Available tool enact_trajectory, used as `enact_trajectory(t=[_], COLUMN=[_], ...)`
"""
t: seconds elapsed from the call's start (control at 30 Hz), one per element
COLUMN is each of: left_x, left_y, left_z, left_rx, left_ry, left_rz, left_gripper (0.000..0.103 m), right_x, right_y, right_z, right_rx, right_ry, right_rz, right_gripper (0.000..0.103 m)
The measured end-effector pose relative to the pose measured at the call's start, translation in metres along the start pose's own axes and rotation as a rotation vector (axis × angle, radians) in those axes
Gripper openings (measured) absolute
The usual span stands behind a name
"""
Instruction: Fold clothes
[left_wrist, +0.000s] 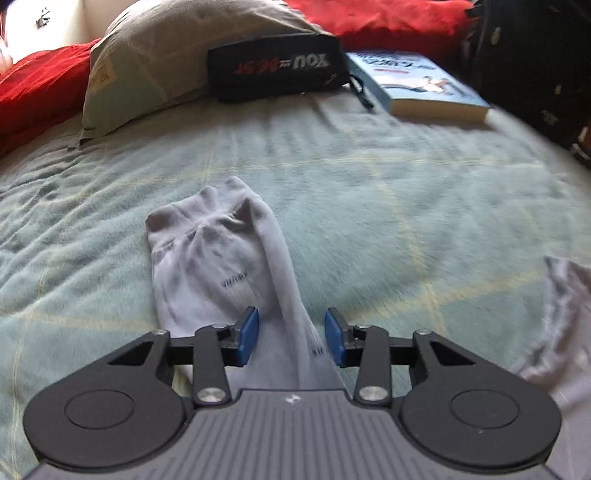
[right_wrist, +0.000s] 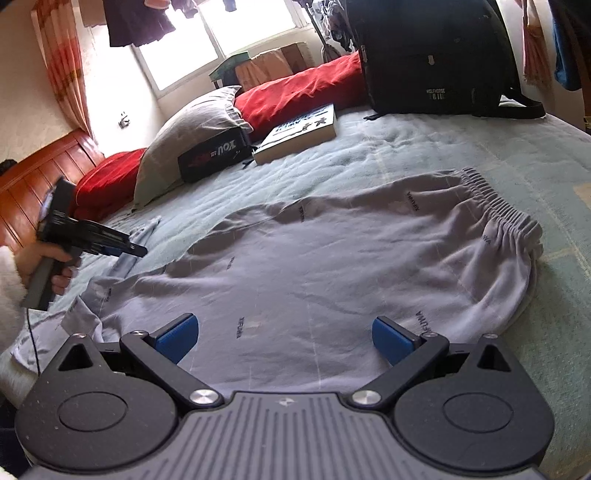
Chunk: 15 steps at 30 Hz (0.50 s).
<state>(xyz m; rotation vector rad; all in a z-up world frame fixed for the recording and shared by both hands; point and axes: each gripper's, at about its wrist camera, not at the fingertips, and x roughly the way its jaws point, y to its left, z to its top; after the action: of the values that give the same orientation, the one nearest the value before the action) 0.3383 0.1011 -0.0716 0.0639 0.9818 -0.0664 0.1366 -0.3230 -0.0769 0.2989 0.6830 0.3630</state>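
One pair of pale grey trousers (right_wrist: 314, 258), spread flat on the bed (right_wrist: 461, 155). Left tongs (left_wrist: 291, 338): part-closed astride a leg cuff (left_wrist: 221, 251), pads not visibly pinching. Right tongs (right_wrist: 286, 338): released, above the seat. Advice: pinch both cuff layers before lifting. Motion blur obscures contact; second leg cut off.

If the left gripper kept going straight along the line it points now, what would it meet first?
Most likely the grey trouser leg. The left gripper points down over it, jaws partly open with cloth running between the pads but not visibly pinched. The green blanket lies right beneath; the exact gap is hard to judge.
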Motion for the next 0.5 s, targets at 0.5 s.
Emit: enact_trajectory(t=[0.5], left_x=[-0.085], left_y=[0.018], left_z=[-0.02], left_rx=[0.041], left_ry=[-0.109], left_rz=[0.084], left_gripper=[0.002], right_x=[-0.021], right_y=[0.008], right_z=[0.0], right_rx=[-0.009], right_ry=[-0.052], right_rz=[0.019], right_gripper=[0.102])
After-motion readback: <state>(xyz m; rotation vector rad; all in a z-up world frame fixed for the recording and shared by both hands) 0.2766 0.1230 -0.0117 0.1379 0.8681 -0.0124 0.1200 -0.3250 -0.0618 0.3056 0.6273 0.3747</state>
